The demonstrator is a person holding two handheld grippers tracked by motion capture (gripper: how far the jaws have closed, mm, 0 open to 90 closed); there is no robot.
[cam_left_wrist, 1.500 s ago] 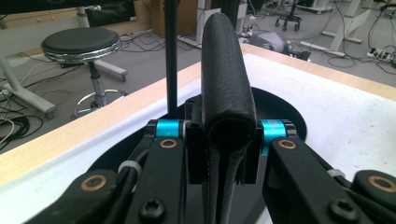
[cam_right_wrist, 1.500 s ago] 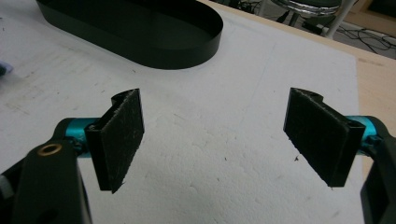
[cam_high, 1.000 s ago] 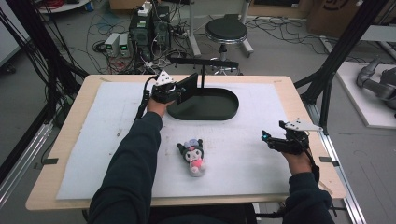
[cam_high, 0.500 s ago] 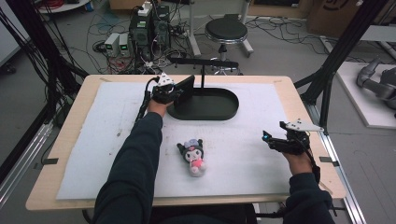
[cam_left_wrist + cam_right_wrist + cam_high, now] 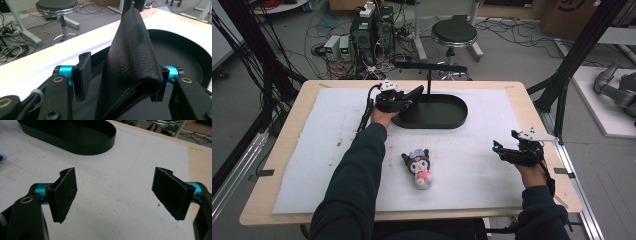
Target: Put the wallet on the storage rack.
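A black leather piece [image 5: 414, 93] sticks out of my left gripper [image 5: 402, 101] at the left end of the black oval tray [image 5: 447, 114]. In the left gripper view the folded leather [image 5: 130, 50] stands between the jaws of my left gripper [image 5: 123, 66] and leans on the right jaw. The left pad [image 5: 83, 75] stands apart from the leather with a dark gap, so this gripper is open. Below it lies the tray's floor [image 5: 180, 57]. My right gripper [image 5: 504, 148] rests open and empty on the white mat at the right. Its pads [image 5: 63, 195] are wide apart around my right gripper's middle [image 5: 117, 190].
A small plush toy [image 5: 419, 167] with a black head and pink body lies on the white mat [image 5: 312, 150], nearer the front. A black stand with a horizontal bar [image 5: 429, 67] rises behind the tray, whose rim [image 5: 100, 146] lies ahead of the right gripper. A stool [image 5: 454, 34] stands beyond the table.
The left gripper with the leather piece has shifted very slightly at the tray's left end. The right gripper and the plush toy have not moved.
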